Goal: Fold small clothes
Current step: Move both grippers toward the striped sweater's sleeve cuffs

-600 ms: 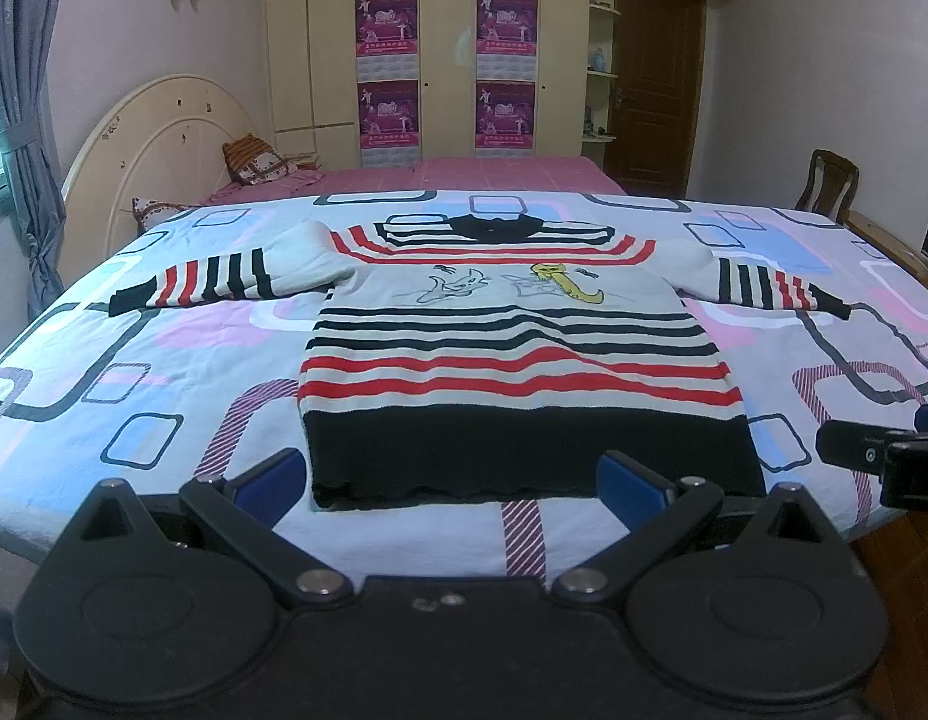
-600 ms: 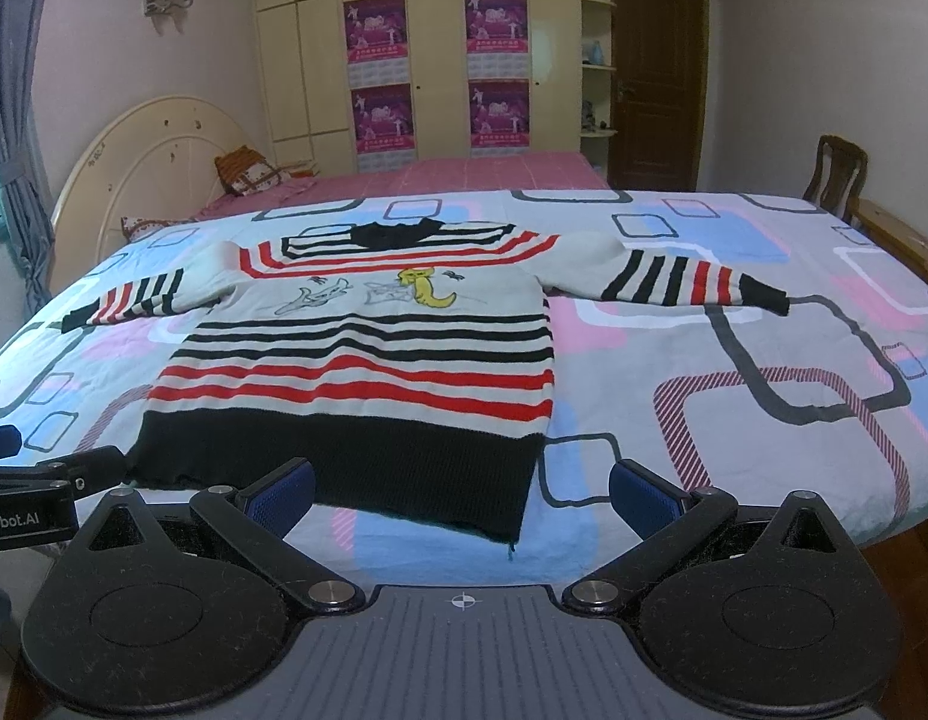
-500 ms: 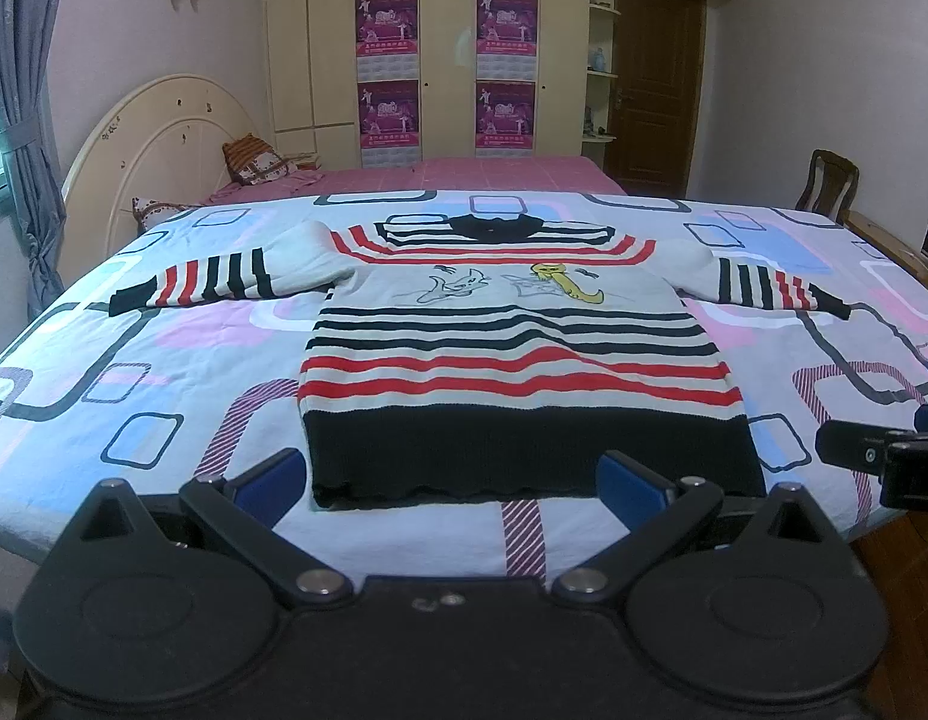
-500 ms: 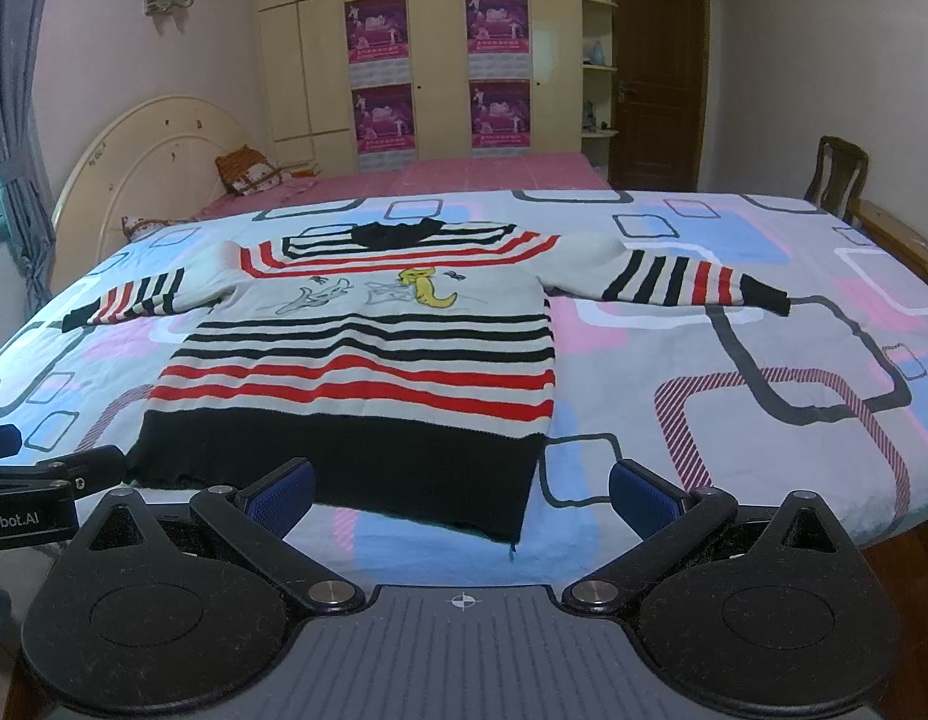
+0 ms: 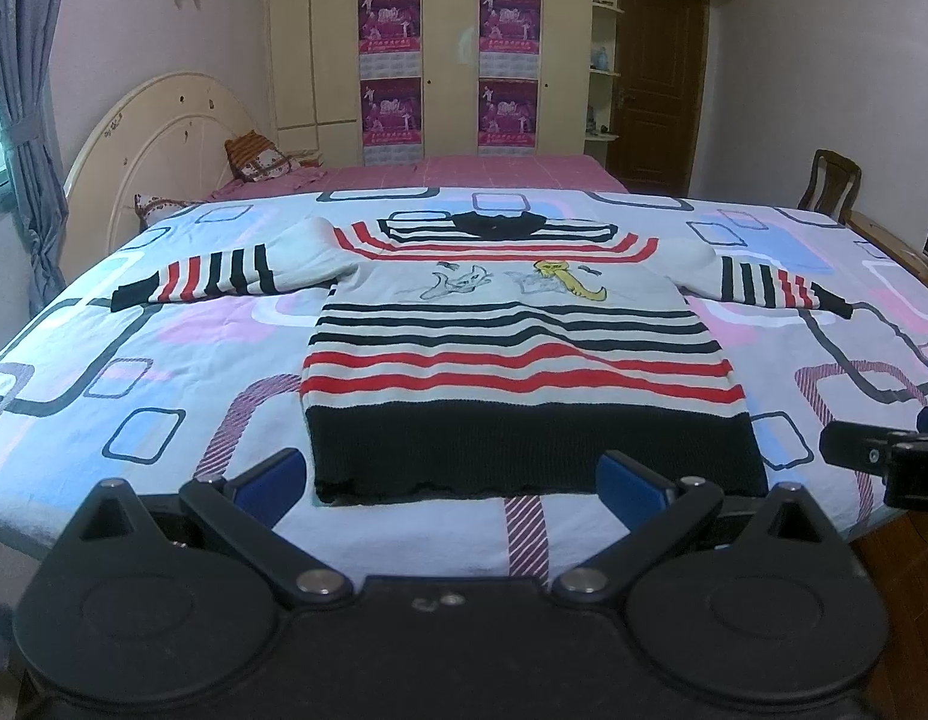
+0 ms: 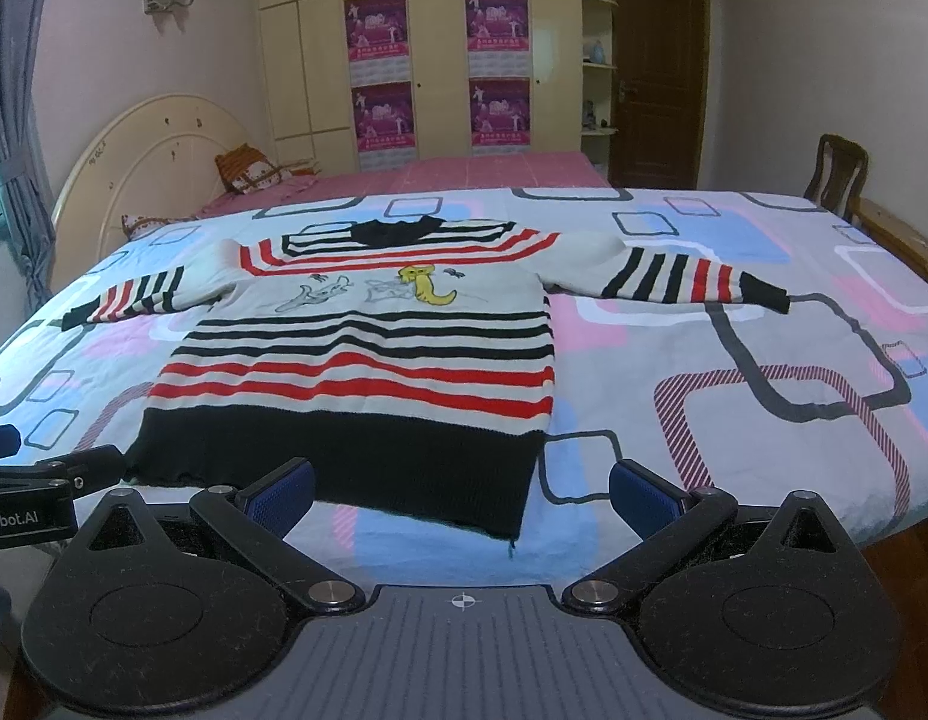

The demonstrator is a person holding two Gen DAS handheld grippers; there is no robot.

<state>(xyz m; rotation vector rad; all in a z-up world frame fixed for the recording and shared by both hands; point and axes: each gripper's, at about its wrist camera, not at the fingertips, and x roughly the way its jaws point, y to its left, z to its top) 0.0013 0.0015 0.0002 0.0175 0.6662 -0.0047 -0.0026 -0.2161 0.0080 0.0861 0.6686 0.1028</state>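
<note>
A small striped sweater lies flat and face up on the bed, sleeves spread to both sides, black hem toward me. Its front bears a cartoon drawing. My left gripper hovers over the near edge of the bed, just short of the hem, open with nothing between its blue pads. My right gripper stands open too, near the hem's right corner, nothing in it. Each gripper shows at the edge of the other's view.
The bed has a patterned sheet with rounded rectangles. A pink blanket and pillows lie at the far end by the headboard. A wooden chair stands at the right; a wardrobe and a door are behind.
</note>
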